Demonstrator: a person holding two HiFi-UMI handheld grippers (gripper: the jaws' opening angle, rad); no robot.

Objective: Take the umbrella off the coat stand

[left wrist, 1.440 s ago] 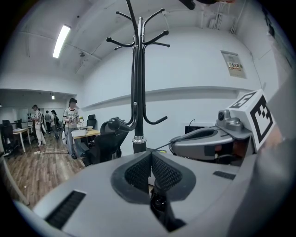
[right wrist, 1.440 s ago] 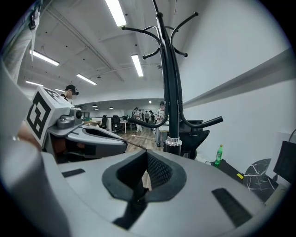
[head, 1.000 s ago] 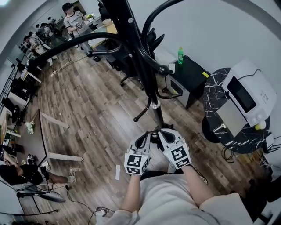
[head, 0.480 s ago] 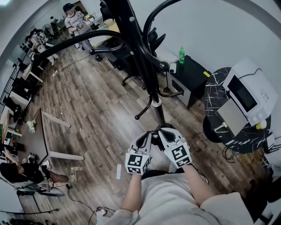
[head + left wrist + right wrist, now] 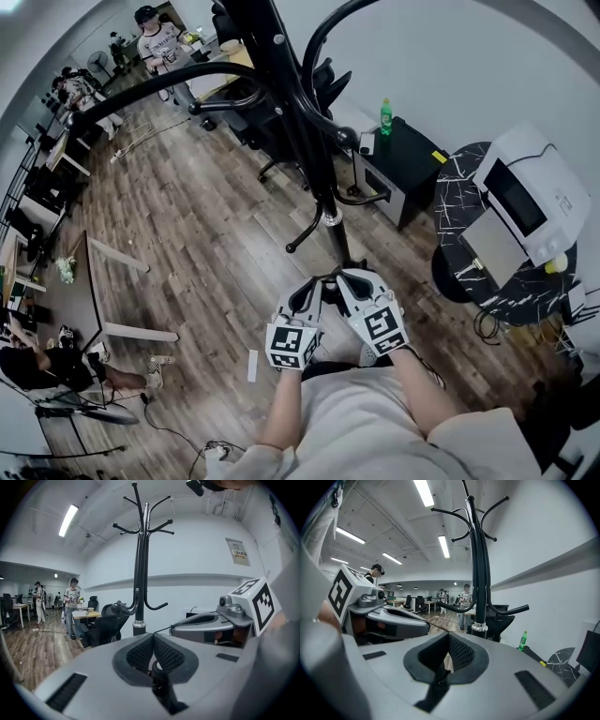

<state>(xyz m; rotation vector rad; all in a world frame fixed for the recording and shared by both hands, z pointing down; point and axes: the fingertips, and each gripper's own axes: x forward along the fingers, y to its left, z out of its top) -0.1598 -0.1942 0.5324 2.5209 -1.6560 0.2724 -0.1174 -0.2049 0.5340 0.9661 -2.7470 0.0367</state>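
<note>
Neither gripper has shifted since a second ago: the left gripper (image 5: pixel 319 282) and right gripper (image 5: pixel 349 278), both with jaws pressed together on nothing, sit side by side, tips nearly touching, facing the black coat stand (image 5: pixel 298 122) close at twelve o'clock, where I cannot pick out the umbrella among its curved hooks.
</note>
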